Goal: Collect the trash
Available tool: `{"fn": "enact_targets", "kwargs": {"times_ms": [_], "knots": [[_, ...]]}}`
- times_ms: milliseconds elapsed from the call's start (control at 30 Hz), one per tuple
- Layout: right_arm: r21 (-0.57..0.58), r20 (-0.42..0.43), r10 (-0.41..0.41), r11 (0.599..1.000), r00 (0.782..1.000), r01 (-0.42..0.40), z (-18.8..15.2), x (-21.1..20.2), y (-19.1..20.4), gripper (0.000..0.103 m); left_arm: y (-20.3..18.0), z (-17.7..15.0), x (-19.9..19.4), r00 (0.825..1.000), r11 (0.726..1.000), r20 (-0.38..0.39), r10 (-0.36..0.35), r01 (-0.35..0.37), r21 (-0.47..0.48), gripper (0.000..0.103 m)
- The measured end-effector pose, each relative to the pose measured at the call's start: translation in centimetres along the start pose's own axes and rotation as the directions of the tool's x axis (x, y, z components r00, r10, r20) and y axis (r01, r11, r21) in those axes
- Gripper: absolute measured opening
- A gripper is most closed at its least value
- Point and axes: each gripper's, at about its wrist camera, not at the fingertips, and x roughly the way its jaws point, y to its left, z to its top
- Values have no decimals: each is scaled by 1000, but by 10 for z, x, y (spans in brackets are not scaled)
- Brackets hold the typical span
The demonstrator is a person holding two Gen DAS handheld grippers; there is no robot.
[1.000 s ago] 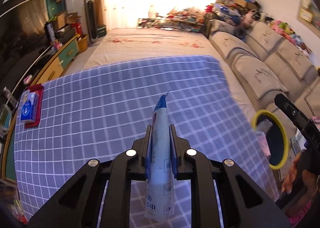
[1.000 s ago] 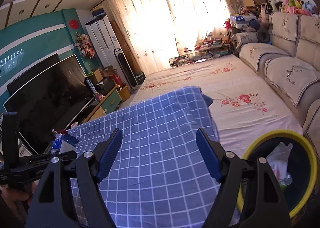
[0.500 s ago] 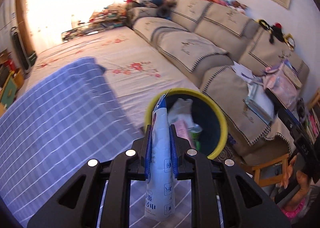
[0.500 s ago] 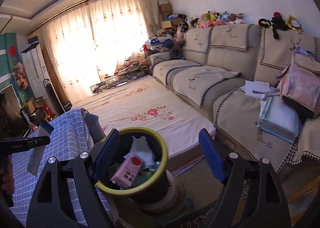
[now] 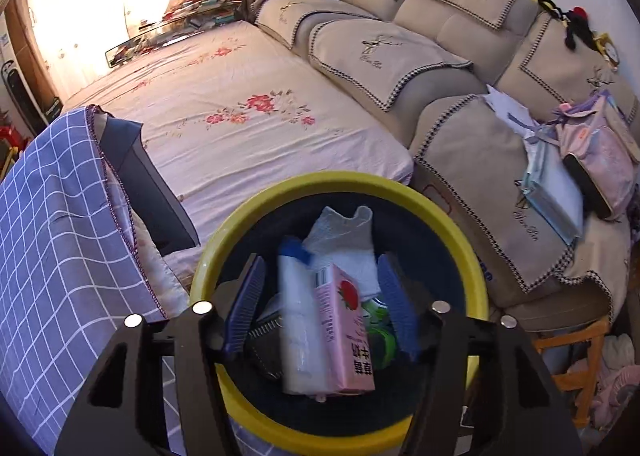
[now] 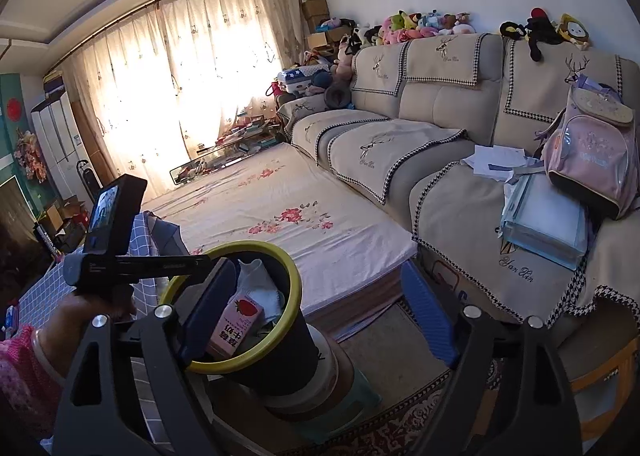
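Released since half a second ago, the blue-capped white pouch (image 5: 298, 312) no longer sits clamped in the left tongs (image 5: 320, 304) — it now appears, blurred, inside the yellow-rimmed bin (image 5: 340, 183), between the spread blue pads (image 5: 244, 304). At far left in the left wrist view, a blue checked cloth (image 5: 52, 240) hangs over the bench, just beside the bin. In the bin, right of the pouch, a pink strawberry milk carton (image 5: 346, 328) leans against white crumpled paper (image 5: 344, 240), with a green can (image 5: 380, 324) partly hidden behind it. In the right wrist view the left tongs hover over the bin rim, while the right tongs (image 6: 316, 312) are splayed wide and hold nothing — the floral bed (image 6: 304, 215) and beige sofa (image 6: 460, 159) lie beyond.
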Motion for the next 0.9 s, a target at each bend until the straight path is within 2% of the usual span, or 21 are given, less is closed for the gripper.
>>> {"fn": "enact_targets", "kwargs": {"times_ms": [100,200,267,367,433,500,600,667,800,900], "knots": [[-12,2,16,1000,1000,-16,0,-4,7,81,14,-4,-12,1000,1000,26,-6,7,-30,61],[-30,2,30,999,1000,-30,1,-7,16,82,36,-17,-57,994,999,114,2,3,-44,77],[-42,-11,58,997,998,-58,-1,-7,25,83,50,-33,-97,982,998,190,19,-9,-54,89],[-83,-24,103,991,994,-105,-6,-10,48,86,66,-64,-157,952,994,292,90,-69,-81,98],[-116,-39,148,982,988,-152,-11,-14,67,88,82,-91,-196,925,986,346,155,-123,-113,98],[-150,-51,194,968,980,-200,-16,-20,88,92,97,-118,-229,903,973,368,220,-177,-148,98],[-206,-67,259,941,963,-268,-27,-32,119,96,123,-169,-279,853,937,406,327,-239,-254,98],[-242,-84,302,918,950,-313,-33,-42,137,96,139,-204,-309,816,899,405,411,-292,-325,98],[-290,-105,356,882,928,-371,-41,-60,164,96,164,-274,-362,732,804,379,566,-389,-450,98],[-305,-95,370,873,924,-380,-41,-75,171,96,177,-319,-396,688,739,344,639,-427,-521,98]]}}
